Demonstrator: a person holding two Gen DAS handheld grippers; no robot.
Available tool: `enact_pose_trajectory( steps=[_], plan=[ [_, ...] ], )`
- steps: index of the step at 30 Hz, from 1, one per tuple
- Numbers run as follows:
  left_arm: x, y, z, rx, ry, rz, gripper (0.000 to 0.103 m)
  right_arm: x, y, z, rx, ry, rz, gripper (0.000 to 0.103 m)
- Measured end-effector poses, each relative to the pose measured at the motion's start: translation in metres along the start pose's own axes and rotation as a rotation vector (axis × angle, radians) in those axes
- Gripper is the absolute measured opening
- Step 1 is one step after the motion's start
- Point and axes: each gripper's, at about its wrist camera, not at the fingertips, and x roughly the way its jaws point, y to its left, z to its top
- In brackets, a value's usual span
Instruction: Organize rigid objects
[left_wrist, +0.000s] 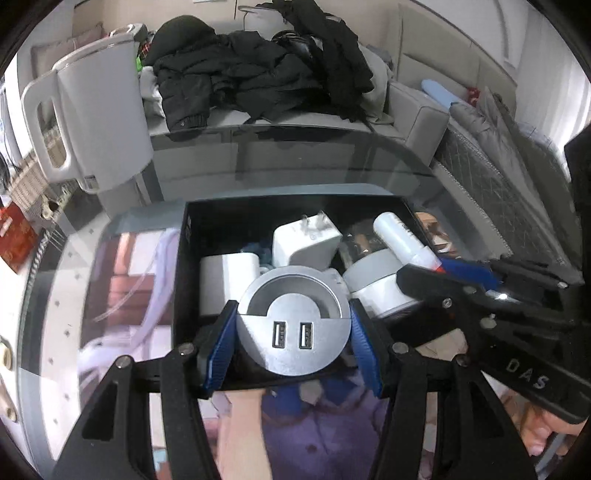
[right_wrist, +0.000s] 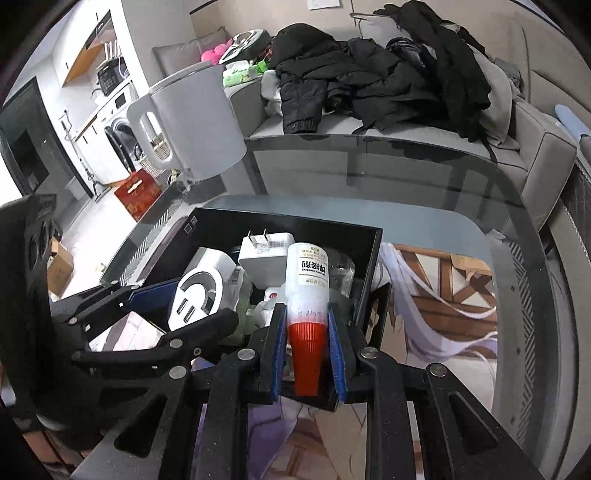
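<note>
A black open box (left_wrist: 192, 236) (right_wrist: 369, 251) sits on the glass table and holds white chargers and plugs. My left gripper (left_wrist: 293, 334) is shut on a round silver USB socket (left_wrist: 293, 325), held over the box's near side; in the right wrist view the socket (right_wrist: 195, 299) shows at the left. My right gripper (right_wrist: 307, 349) is shut on a white glue bottle (right_wrist: 306, 280), clamping its red cap, with the bottle pointing into the box. In the left wrist view the bottle (left_wrist: 397, 236) lies at the box's right side. A white plug adapter (left_wrist: 304, 240) (right_wrist: 264, 254) rests in the middle.
A white electric kettle (left_wrist: 99, 122) (right_wrist: 195, 125) stands on the glass table (left_wrist: 295, 162) at the far left. Behind the table a grey sofa (right_wrist: 517, 147) is piled with black clothes (left_wrist: 258, 70). A printed mat (right_wrist: 443, 295) lies under the glass to the right.
</note>
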Motion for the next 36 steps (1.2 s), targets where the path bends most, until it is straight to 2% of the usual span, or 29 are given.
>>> enact_pose_trajectory(
  steps=[6, 12, 18, 20, 23, 25, 28, 31, 36],
  plan=[
    [-0.002, 0.0, -0.006, 0.018, 0.009, 0.001, 0.058, -0.01, 0.004, -0.012, -0.006, 0.021, 0.004, 0.021],
    [-0.009, -0.001, -0.005, 0.037, -0.015, 0.049, 0.067, -0.019, 0.01, -0.017, 0.003, 0.017, -0.006, 0.029],
    [-0.021, 0.0, -0.007, 0.01, -0.031, 0.051, 0.072, -0.039, 0.014, -0.022, -0.004, -0.016, -0.003, 0.051],
    [-0.028, 0.001, -0.011, -0.001, -0.038, 0.053, 0.075, -0.048, 0.015, -0.026, -0.005, -0.029, -0.001, 0.071],
    [-0.04, -0.001, -0.017, 0.01, -0.058, 0.06, 0.08, -0.065, 0.015, -0.032, -0.005, -0.07, -0.02, 0.087],
    [-0.049, -0.002, -0.022, 0.025, -0.076, 0.095, 0.095, -0.073, 0.017, -0.036, -0.011, -0.076, -0.016, 0.088],
    [-0.063, -0.007, -0.031, 0.061, -0.118, 0.123, 0.096, -0.075, 0.016, -0.042, 0.006, -0.048, -0.01, 0.095],
    [-0.073, -0.009, -0.041, 0.093, -0.134, 0.159, 0.097, -0.077, 0.015, -0.053, 0.057, -0.021, 0.003, 0.097],
    [-0.082, -0.003, -0.062, 0.07, -0.126, 0.14, 0.098, -0.078, 0.023, -0.075, 0.088, -0.016, -0.014, 0.1]
  ],
)
